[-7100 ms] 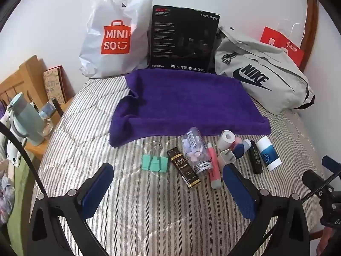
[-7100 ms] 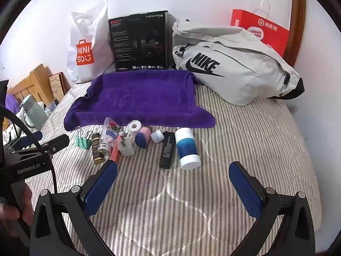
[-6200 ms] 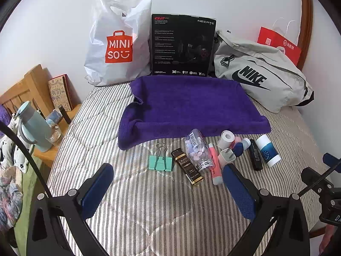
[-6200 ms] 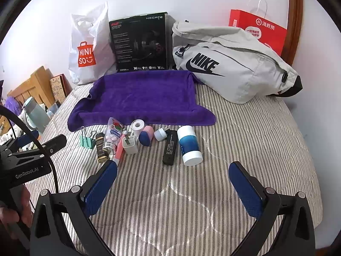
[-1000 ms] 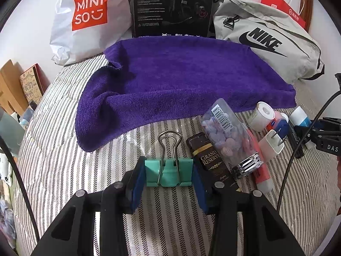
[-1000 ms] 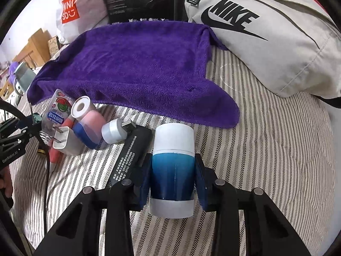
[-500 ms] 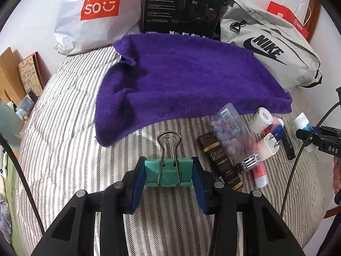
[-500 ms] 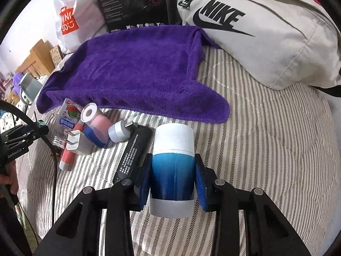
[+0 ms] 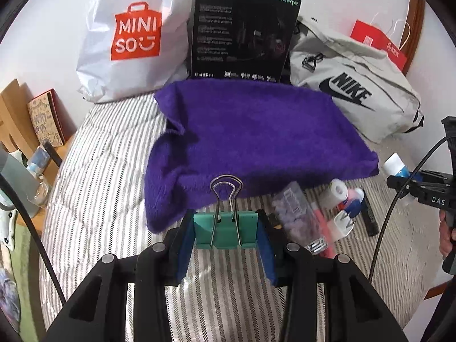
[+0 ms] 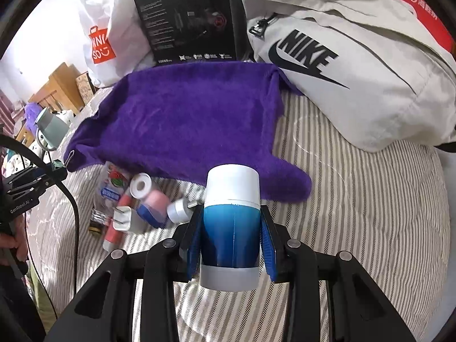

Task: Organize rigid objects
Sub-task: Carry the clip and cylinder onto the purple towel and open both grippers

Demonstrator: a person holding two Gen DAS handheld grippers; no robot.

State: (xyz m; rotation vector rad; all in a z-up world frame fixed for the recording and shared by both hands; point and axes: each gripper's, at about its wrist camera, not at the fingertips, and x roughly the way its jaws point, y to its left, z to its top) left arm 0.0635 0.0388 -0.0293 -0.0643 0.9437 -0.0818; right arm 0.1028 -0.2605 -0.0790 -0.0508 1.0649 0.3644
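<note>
My left gripper [image 9: 225, 236] is shut on a teal binder clip [image 9: 225, 229], held above the striped bed with its wire handles pointing toward the purple towel [image 9: 250, 131]. My right gripper [image 10: 232, 236] is shut on a blue and white bottle [image 10: 232, 222], lifted just in front of the towel's near edge [image 10: 199, 119]. Left on the bedcover lie a clear tube of pills [image 9: 296, 213], a pink tube [image 10: 116, 225], a white plug [image 10: 122, 218], a tape roll [image 10: 140, 184], a small grey cap [image 10: 177, 212] and a black stick [image 9: 370, 219].
Against the wall stand a white Miniso bag [image 9: 134, 37], a black box [image 9: 242, 34], a grey Nike bag [image 10: 356, 65] and a red paper bag [image 9: 379, 45]. A wooden bedside shelf [image 9: 34, 131] with a mug is at the left. A person's hand [image 9: 446, 233] holds the other gripper.
Both grippers have risen and moved forward toward the towel, each carrying its object. The loose items stay where they were.
</note>
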